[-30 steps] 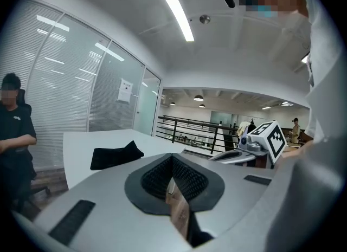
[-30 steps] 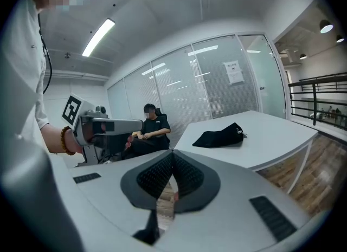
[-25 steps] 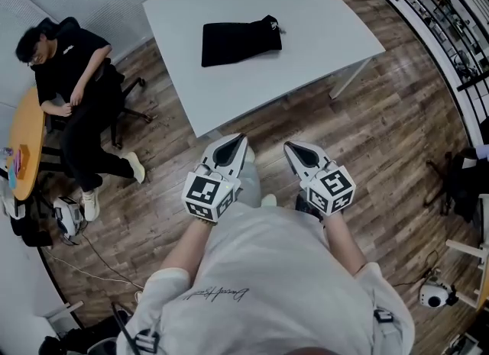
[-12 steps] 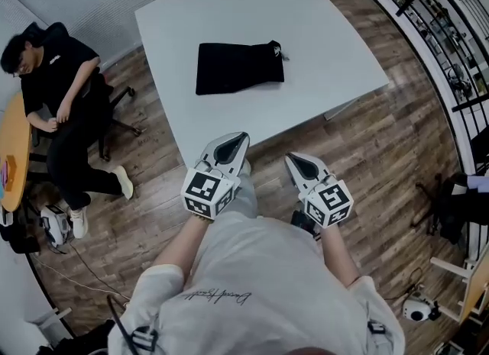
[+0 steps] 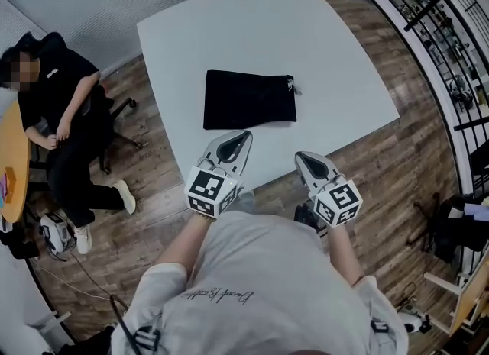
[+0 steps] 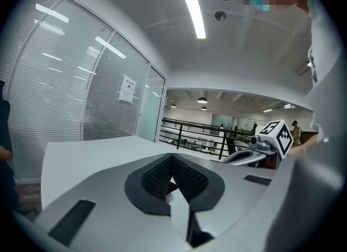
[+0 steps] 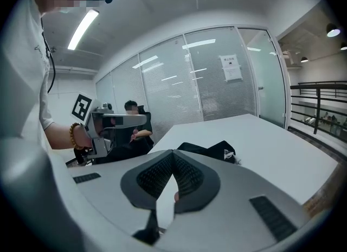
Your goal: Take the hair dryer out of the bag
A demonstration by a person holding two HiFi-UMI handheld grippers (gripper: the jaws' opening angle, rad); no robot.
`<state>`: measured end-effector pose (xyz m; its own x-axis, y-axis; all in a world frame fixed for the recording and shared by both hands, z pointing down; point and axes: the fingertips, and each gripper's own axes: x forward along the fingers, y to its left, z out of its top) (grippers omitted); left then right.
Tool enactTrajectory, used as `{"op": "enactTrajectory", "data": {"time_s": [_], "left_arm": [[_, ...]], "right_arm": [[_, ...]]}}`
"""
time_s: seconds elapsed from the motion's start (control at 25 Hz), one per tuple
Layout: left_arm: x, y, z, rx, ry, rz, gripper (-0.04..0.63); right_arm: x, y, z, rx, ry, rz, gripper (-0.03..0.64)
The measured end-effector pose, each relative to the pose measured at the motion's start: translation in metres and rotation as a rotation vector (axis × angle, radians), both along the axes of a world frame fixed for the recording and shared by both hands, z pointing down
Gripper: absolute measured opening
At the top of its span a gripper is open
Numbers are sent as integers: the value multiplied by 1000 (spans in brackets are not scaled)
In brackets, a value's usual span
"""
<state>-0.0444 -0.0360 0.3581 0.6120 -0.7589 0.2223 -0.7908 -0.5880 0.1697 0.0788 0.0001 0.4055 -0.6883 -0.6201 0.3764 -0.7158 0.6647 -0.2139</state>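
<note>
Bag (image 5: 250, 100) flat on table (image 5: 229, 33) | left gripper (image 5: 241, 138) — jaws closed, empty | right gripper (image 5: 302, 158) — closed, empty

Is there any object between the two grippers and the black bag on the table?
Nothing visible. Only bare white table lies between the left gripper, the right gripper and the black bag. Both grippers are shut and empty.

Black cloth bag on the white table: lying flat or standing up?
Lying flat. In the head view the black cloth bag lies as a flat rectangle on the white table. Whether its mouth is open: cannot tell.
</note>
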Motion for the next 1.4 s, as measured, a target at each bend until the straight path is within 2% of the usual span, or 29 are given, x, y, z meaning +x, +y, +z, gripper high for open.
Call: {"op": "enactTrajectory", "data": {"time_s": [0.2,0.48,0.88,1.04,1.4], "left_arm": [[-6,-16,1,0,-18,8,11],[-5,-35,5,-17,-31,-5,11],[-8,-68,0,-11,-30,-95,11],[-3,-72,7,-32,-27,-136,11],[5,-81,10,-44,-54,-172,11]], "right_arm": [[-5,-24,3,-7,16,1,25],[-18,-54,-2,10,24,-62,25],[-15,-96,-8,17,41,-155,24],[-9,-106,-5,3,33,-176,25],[8,-119,6,-2,62,-207,25]]}}
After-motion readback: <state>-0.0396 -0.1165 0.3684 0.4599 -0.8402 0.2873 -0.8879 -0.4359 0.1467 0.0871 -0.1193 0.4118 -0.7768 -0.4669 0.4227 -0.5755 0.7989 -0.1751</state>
